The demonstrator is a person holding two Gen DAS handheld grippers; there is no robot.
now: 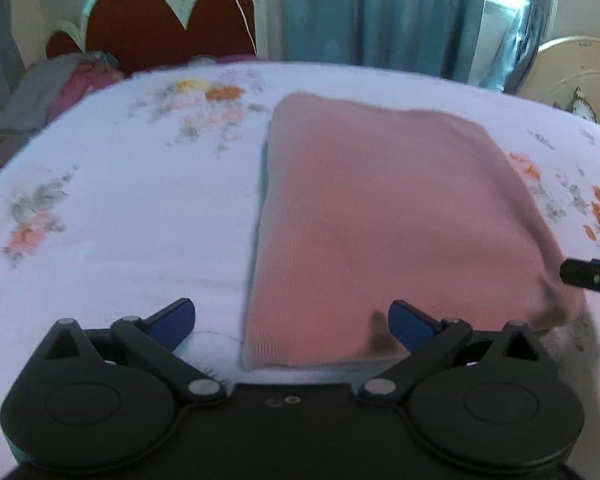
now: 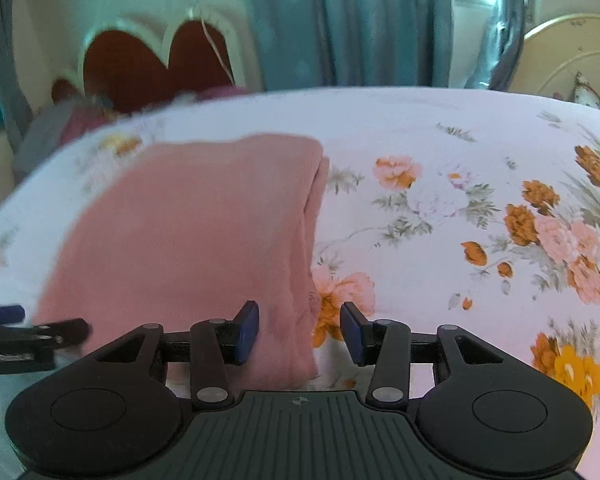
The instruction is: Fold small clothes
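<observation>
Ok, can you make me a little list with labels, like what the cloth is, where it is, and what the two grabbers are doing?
cloth: pink knit garment, folded into a flat rectangle
resting on: white bedsheet with orange and pink flowers
left gripper: open wide, nothing between its blue pads, at the garment's near edge
right gripper: open, empty, jaws astride the garment's near right corner
behind the bed: red scalloped headboard with white trim, blue-grey curtains
far left corner: loose pile of grey and pink clothes
sharpness: both views slightly blurred
</observation>
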